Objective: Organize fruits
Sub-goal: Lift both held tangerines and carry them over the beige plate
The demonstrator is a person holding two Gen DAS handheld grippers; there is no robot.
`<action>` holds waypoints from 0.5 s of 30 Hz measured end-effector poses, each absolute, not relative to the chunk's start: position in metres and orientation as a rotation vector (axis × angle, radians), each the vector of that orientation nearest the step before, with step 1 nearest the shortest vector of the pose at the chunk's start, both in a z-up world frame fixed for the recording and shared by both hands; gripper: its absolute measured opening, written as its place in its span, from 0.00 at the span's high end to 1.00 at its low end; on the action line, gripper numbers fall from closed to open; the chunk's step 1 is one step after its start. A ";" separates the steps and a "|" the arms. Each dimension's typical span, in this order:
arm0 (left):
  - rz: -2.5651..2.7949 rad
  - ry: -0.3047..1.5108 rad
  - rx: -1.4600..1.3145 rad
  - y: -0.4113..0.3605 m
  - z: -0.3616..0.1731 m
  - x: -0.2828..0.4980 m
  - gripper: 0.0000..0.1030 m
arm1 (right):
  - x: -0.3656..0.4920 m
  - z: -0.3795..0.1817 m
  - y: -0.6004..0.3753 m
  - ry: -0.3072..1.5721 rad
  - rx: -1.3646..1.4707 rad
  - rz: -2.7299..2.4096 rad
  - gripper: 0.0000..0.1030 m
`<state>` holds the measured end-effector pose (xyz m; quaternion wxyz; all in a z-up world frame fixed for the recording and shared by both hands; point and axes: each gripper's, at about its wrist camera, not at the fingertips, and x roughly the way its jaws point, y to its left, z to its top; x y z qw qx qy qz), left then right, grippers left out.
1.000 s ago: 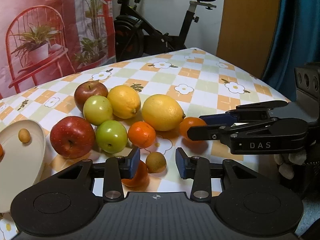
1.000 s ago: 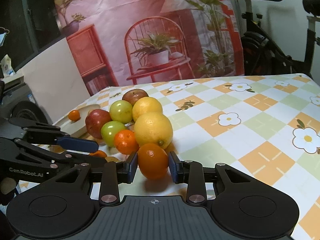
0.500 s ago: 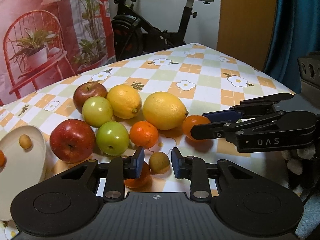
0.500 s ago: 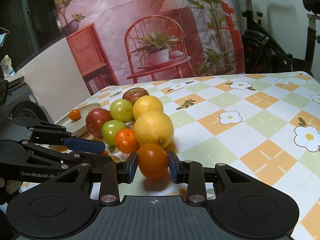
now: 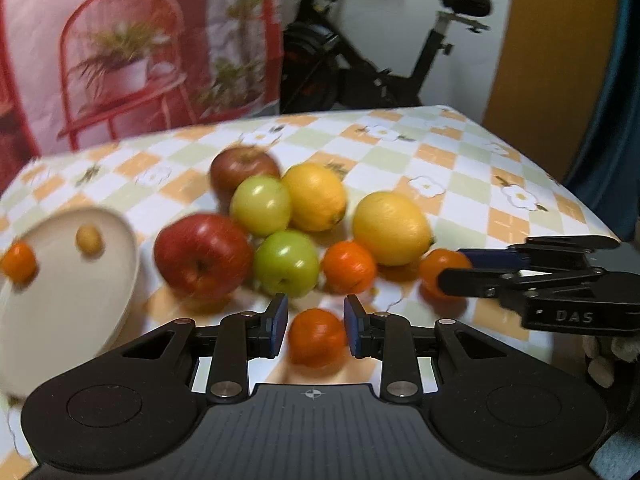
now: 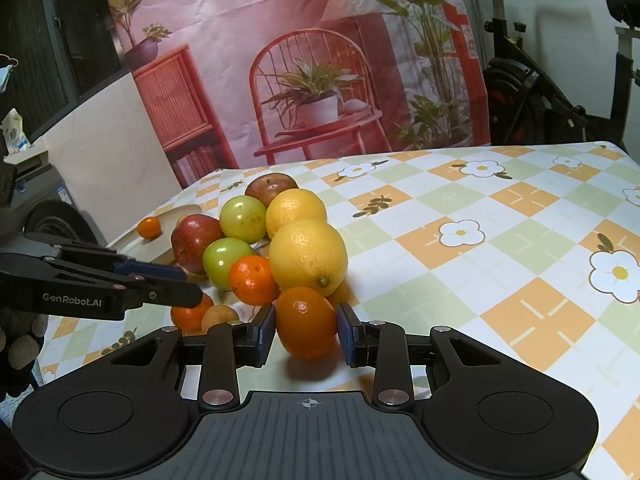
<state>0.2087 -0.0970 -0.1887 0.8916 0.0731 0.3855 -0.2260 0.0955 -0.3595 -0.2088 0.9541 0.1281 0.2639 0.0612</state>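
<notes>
Both handheld grippers are matte black plastic: a ribbed centre deck with a small crosshair mark, a round disc moulded at either side, and two linkage arms pinned by silver screws. The left gripper carries dark blue pads and "GenRobot.AI" in pale lettering along its side; the right gripper has the same blue pads and reads "DAS" on its flank

Surface: checks of orange, pale green and white, with white flowers. Apples red and green; lemons yellow; mandarins orange; plate cream.
</notes>
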 end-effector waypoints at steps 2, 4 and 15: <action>-0.471 0.815 0.112 -0.092 -0.191 0.210 0.63 | 0.096 -0.210 -0.359 0.537 0.259 0.125 0.70; -0.482 0.828 0.102 -0.092 -0.193 0.210 0.61 | 0.096 -0.210 -0.359 0.537 0.260 0.124 0.70; -0.487 0.855 0.078 -0.089 -0.200 0.209 0.65 | 0.096 -0.210 -0.359 0.539 0.260 0.125 0.70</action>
